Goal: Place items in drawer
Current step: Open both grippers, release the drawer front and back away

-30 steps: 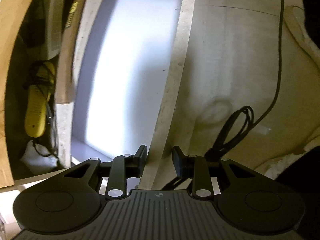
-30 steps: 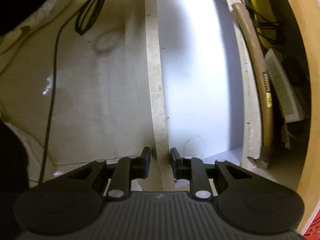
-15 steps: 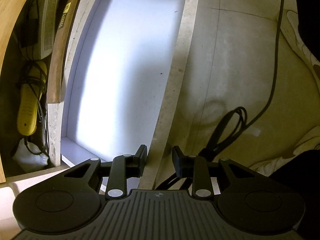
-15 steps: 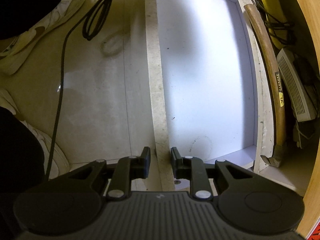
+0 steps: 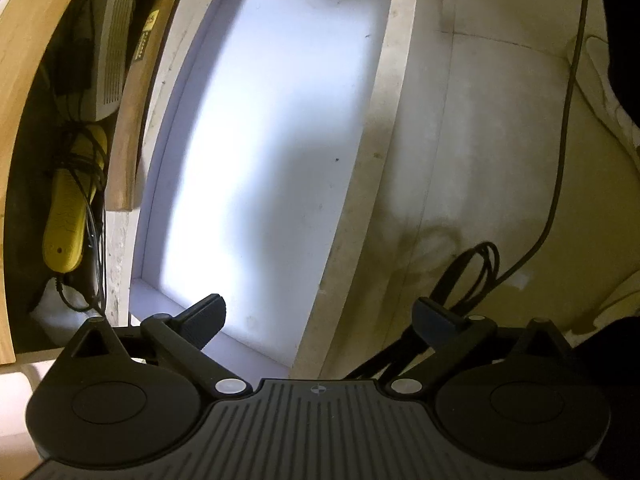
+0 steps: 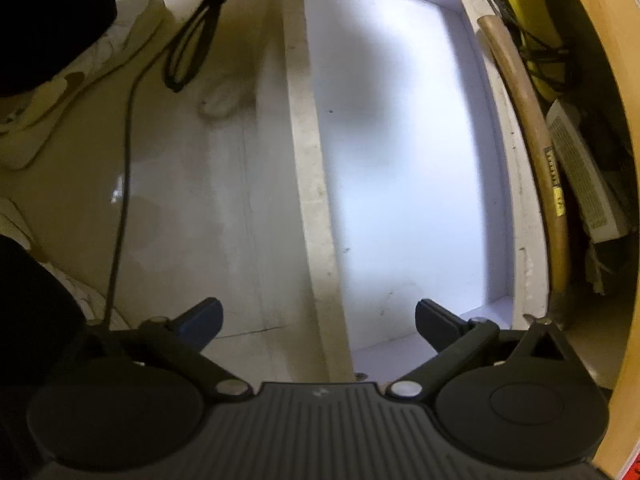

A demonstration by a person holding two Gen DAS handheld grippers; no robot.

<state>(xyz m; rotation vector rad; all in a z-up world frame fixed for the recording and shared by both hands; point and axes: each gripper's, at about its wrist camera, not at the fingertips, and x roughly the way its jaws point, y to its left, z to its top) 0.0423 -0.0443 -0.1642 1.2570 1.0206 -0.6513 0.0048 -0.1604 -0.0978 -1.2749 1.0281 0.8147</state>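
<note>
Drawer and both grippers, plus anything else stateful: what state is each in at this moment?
Drawer: pulled open, white interior bare, nothing placed.
Left gripper: open, holding nothing, straddling the drawer's front panel.
Right gripper: open, holding nothing, over the same panel.
Hammer: lying along the drawer's back edge.
Black cable: loose on the floor, partly looped.

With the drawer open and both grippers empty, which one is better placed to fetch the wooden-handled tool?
Probably the right gripper. The hammer's head end lies close beside its right finger; from the left gripper only the handle end shows, farther off. The drawer holds nothing.
</note>
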